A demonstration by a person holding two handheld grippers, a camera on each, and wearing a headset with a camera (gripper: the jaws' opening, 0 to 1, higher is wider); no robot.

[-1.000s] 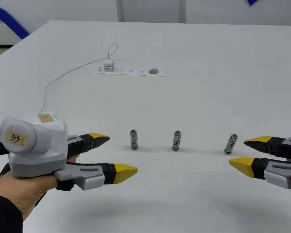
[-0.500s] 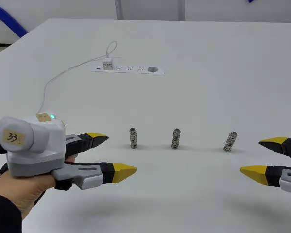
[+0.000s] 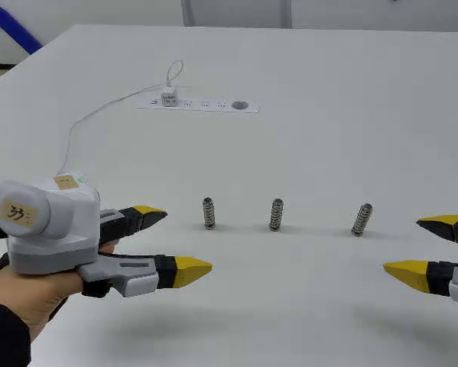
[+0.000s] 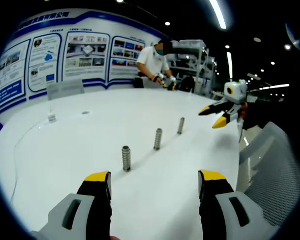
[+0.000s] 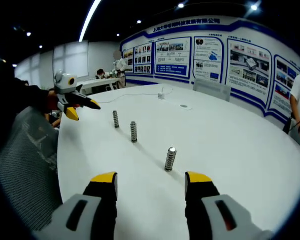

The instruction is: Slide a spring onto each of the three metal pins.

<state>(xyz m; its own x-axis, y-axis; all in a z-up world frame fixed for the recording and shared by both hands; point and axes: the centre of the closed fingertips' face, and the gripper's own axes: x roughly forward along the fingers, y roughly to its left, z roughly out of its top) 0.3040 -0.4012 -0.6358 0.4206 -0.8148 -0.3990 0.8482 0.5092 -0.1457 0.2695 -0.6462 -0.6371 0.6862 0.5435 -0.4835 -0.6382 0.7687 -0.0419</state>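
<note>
I hold the left tool (image 3: 179, 240) and right tool (image 3: 410, 245) released, empty, flanking the row on the table (image 3: 328, 115), because the left spring (image 3: 209, 213), middle spring (image 3: 276, 215) and slightly tilted right spring (image 3: 362, 219) each appear already seated on a pin (image 5: 171, 149).

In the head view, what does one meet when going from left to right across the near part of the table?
left gripper → left spring-covered pin → middle spring-covered pin → right spring-covered pin → right gripper
</note>
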